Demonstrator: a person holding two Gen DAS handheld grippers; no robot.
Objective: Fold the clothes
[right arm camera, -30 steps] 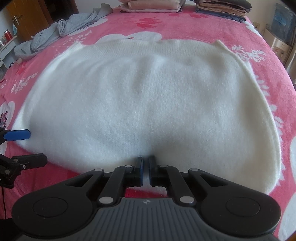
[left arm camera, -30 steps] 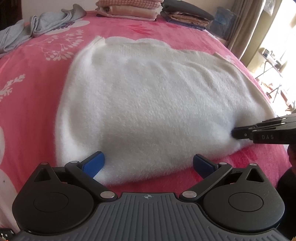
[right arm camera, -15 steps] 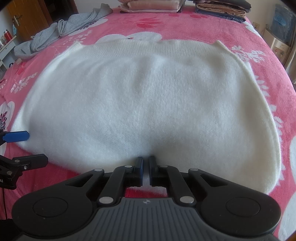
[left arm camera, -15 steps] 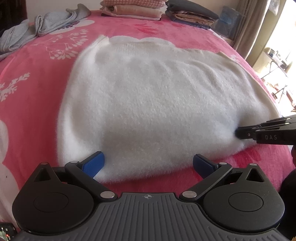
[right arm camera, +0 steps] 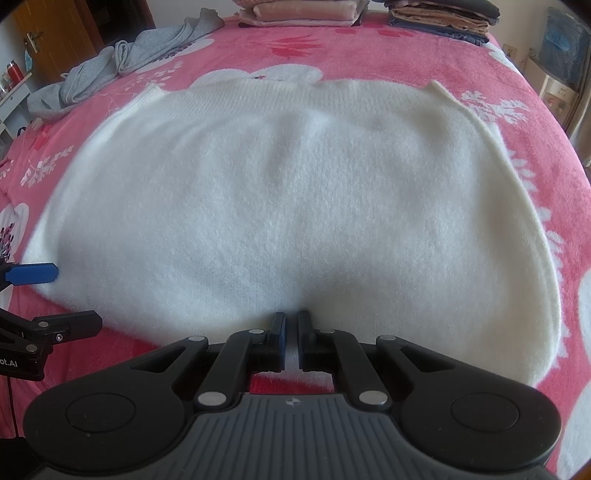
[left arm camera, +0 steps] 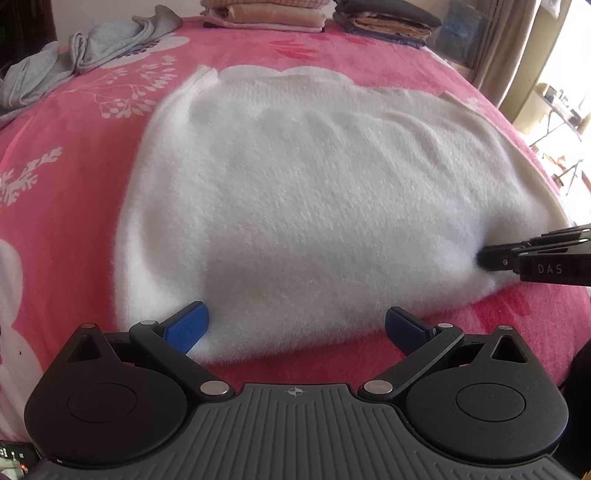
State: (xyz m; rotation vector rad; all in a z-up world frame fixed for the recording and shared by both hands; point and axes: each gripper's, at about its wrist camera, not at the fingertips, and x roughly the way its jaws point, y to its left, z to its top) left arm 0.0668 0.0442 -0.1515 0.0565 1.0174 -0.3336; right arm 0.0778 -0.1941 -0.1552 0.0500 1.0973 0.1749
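Observation:
A white fuzzy sweater (left arm camera: 314, 206) (right arm camera: 295, 206) lies spread flat on the pink flowered bedspread (left arm camera: 66, 177) (right arm camera: 424, 55). My left gripper (left arm camera: 295, 317) is open, its blue pads (left arm camera: 188, 325) on either side of the sweater's near left edge without pinching it. In the right wrist view the left gripper (right arm camera: 51, 299) shows at the far left, one blue pad over the fabric and one black finger below it. My right gripper (right arm camera: 291, 321) is shut on the sweater's near hem, with white fabric between the pads. From the left wrist view the right gripper (left arm camera: 484, 256) comes in from the right.
A crumpled grey garment (left arm camera: 92, 51) (right arm camera: 122, 62) lies at the back left of the bed. Two stacks of folded clothes (left arm camera: 266, 14) (right arm camera: 439, 14) sit at the far end. Beyond the bed's right side hang curtains (left arm camera: 509, 48); a wooden door (right arm camera: 44, 33) stands at the left.

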